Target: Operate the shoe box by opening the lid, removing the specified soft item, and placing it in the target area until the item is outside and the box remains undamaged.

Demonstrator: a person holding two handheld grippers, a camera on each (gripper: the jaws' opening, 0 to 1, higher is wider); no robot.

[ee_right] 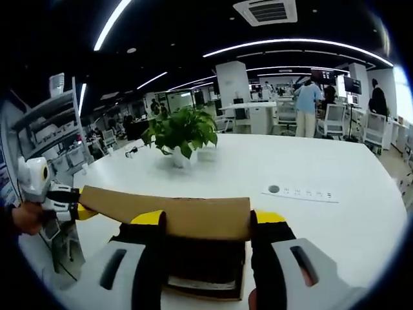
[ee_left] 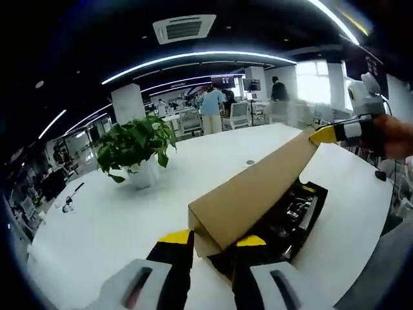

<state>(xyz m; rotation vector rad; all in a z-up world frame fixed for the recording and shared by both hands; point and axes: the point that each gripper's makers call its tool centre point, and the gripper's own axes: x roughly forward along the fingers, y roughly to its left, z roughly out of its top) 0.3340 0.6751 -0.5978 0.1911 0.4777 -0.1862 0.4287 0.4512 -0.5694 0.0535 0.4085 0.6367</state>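
Shoe box (ee_left: 284, 219) on white table (ee_left: 129, 219), plain cardboard lid (ee_left: 258, 187) raised.

Left gripper (ee_left: 213, 244) and right gripper (ee_right: 208, 219), both yellow-tipped, each straddle one end of the flat brown lid with jaws spread; contact cannot be confirmed. Left gripper view exposes the dark box interior holding indistinct contents. Right gripper view shows the lid's smooth broad face, a leafy potted plant (ee_right: 184, 135) behind.

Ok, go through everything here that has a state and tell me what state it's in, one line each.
shoe box: open, dark contents showing inside
lid: raised, tilted up above the box
left gripper: open, jaws either side of the lid's near end
right gripper: open, jaws either side of the lid's edge
potted plant: upright on the white table
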